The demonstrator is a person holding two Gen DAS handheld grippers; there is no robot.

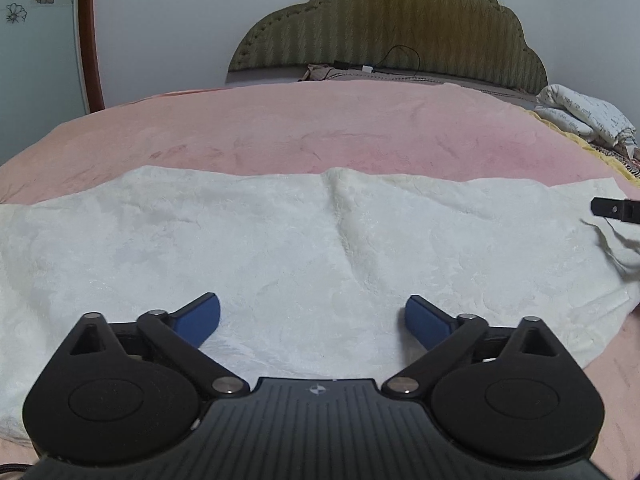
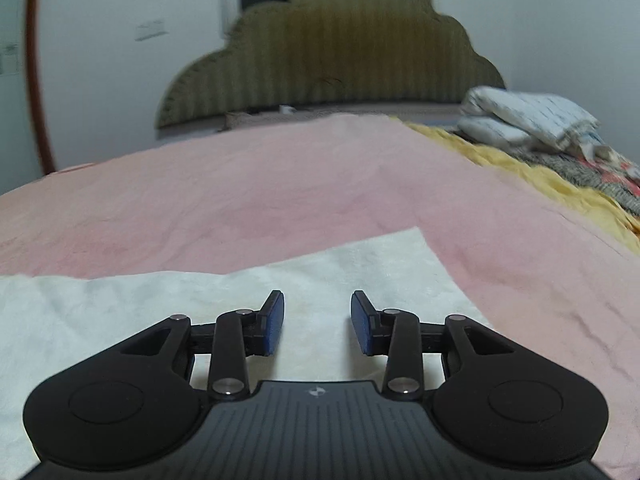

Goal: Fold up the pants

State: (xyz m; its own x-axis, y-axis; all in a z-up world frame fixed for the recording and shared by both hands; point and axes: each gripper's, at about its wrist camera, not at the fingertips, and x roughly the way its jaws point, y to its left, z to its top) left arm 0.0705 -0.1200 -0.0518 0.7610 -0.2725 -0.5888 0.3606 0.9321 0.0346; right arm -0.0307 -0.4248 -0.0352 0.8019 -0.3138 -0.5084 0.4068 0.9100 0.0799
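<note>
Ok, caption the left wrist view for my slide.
Left gripper open above white textured pants spread flat on a pink bedspread.

Your left wrist view is sharp under soft, even indoor light; your right wrist view is smeared, the headboard [image 2: 332,44] blurred. Fisheye bends both views' edges, corners dark, shadows faint.

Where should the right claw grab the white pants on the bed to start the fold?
Probably the far right corner of the white pants, where the edge ends in a clear point on the pink bedspread. Come in low from the right so one finger slides under that thin flat edge. The right claw is open just short of it, holding nothing.
</note>
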